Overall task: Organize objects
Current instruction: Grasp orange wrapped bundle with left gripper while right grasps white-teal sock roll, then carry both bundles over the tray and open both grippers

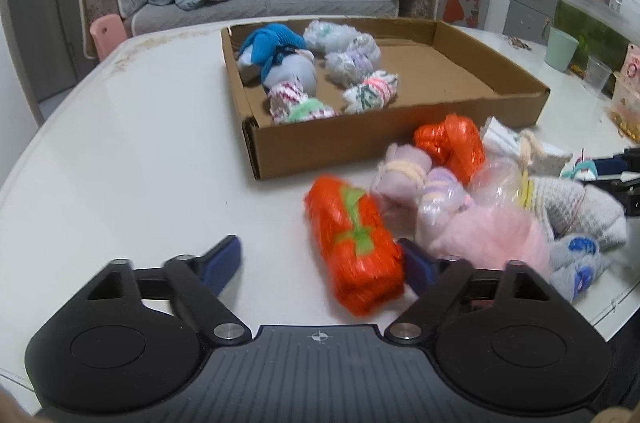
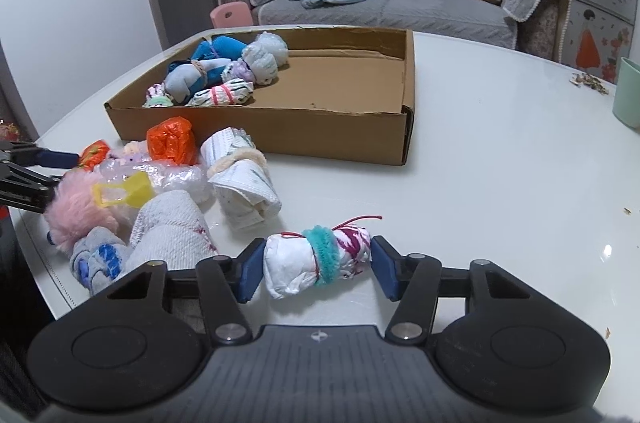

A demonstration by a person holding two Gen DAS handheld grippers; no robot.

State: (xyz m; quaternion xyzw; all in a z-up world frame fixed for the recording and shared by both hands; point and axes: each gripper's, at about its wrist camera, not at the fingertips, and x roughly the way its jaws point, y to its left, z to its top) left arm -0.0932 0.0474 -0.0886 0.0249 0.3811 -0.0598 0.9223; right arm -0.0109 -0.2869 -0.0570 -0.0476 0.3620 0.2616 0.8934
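Observation:
A cardboard box [image 1: 400, 139] on the white table holds several rolled sock bundles at its left end. In front of it lies a loose pile of bundles. My left gripper [image 1: 320, 263] is open around an orange bundle with a green stripe [image 1: 354, 243]. The right pad touches that bundle and the left pad stands clear of it. In the right wrist view, my right gripper [image 2: 318, 273] has both pads against the ends of a white bundle with a teal fuzzy band [image 2: 316, 265], which lies on the table.
The pile holds a pink fluffy bundle [image 2: 80, 215], an orange bag [image 2: 172, 141], a white roll [image 2: 244, 187] and a grey-blue sock [image 2: 100, 263]. The box's right half [image 2: 340, 79] is bare cardboard. A green cup [image 1: 562, 49] stands at the far right, with a sofa beyond the table.

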